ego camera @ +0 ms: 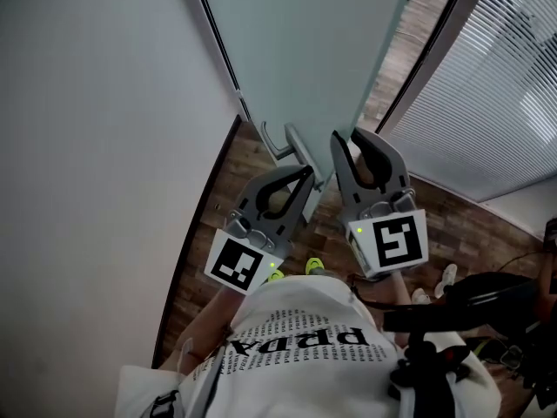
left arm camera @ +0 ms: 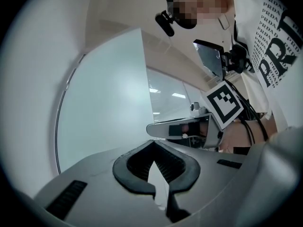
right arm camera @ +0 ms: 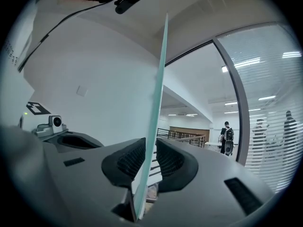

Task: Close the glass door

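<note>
My right gripper [ego camera: 348,139] is pinching the free edge of the glass door [ego camera: 305,42], which stands ajar from its frame [right arm camera: 229,93], my left gripper [ego camera: 305,174] is clenched on nothing, and a hard swing could slip that slick glass through the pads.

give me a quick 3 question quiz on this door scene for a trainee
1. Which claw has the door edge between its jaws? A: left. B: right.
2. True or false: the left claw is wide open.
3. Fill in: right of the door hang white ____.

Key:
1. B, the right claw is shut on it.
2. False, it is shut and empty.
3. blinds
</note>
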Available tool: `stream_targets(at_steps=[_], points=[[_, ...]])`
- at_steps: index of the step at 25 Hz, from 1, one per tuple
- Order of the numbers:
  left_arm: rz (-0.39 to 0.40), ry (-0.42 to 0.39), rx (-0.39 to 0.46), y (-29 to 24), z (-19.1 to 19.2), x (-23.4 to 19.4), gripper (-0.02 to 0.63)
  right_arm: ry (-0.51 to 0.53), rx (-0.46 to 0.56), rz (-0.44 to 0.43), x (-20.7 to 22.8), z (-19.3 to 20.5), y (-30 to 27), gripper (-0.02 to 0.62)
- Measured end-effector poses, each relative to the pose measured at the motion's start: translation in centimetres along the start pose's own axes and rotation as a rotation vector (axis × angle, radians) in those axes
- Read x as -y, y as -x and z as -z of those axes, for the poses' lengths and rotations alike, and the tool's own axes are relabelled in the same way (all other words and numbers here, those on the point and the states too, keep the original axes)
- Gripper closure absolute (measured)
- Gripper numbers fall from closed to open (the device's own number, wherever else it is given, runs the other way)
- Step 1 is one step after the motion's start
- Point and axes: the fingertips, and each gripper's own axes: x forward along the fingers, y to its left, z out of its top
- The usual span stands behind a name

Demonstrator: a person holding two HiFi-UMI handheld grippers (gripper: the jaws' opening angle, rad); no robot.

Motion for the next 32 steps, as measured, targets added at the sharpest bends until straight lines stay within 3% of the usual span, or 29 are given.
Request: stream_targets(at_steps=[9, 15, 24, 32], points=[[-0.006, 0.002, 0.022, -0.2, 0.0, 0.2, 0.614, 0.018, -0.006, 0.034, 1.5, -0.1, 0.4, 0.538], [0.068, -0.071, 0.079, 0.7, -0.8, -0.2, 0.614, 0.040, 0.014, 0.158, 2.6, -0.7, 1.9, 0.538], [0.171, -0.098, 0.139, 2.2, -4.0, 0.1, 0.614, 0.069, -0.005, 0.269, 2.8, -3.1, 2.2, 0.537], [0.115, -0.109, 0.191, -1.4, -3.5, -0.9, 0.614, 0.104, 0.045, 0.243, 3.1, -2.5, 1.8, 0.537]])
